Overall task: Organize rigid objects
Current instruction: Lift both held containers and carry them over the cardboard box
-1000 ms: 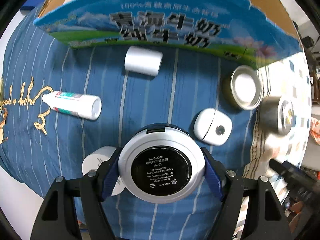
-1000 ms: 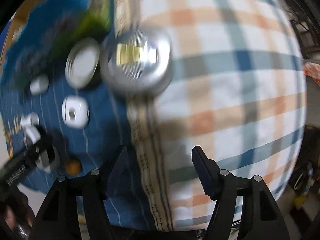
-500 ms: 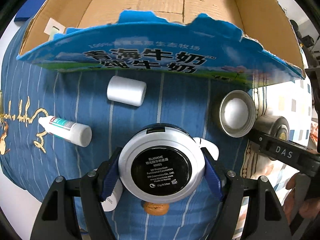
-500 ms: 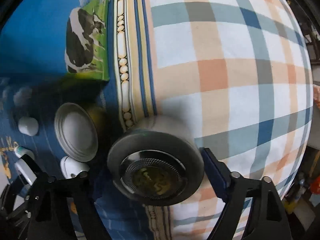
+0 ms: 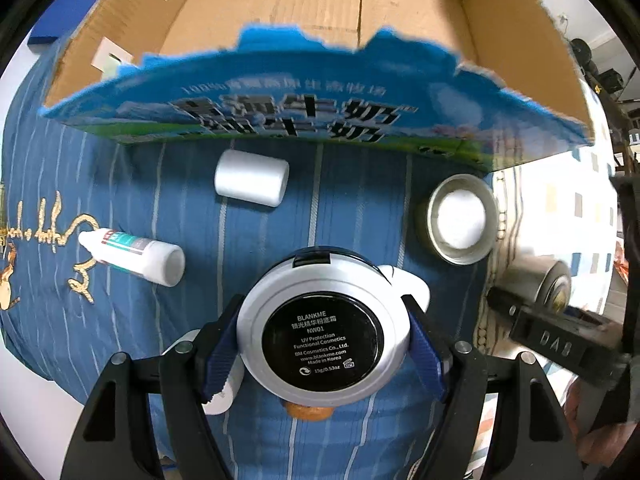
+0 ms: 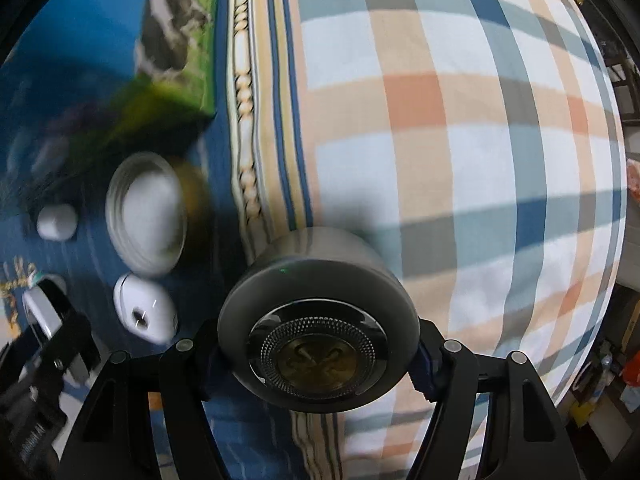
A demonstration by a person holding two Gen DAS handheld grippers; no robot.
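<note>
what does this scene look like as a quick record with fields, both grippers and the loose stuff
left gripper: shut on round compact, label side toward camera
right gripper: shut on grey jar
box: cardboard milk box, open, beyond the items
surface: blue striped cloth beside plaid cloth
loose on cloth: white cylinder, small dropper bottle, open tin, white oval case

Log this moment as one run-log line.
left hand-held gripper: shut on white compact | right hand-held gripper: shut on grey jar | cardboard box: open, ahead
</note>
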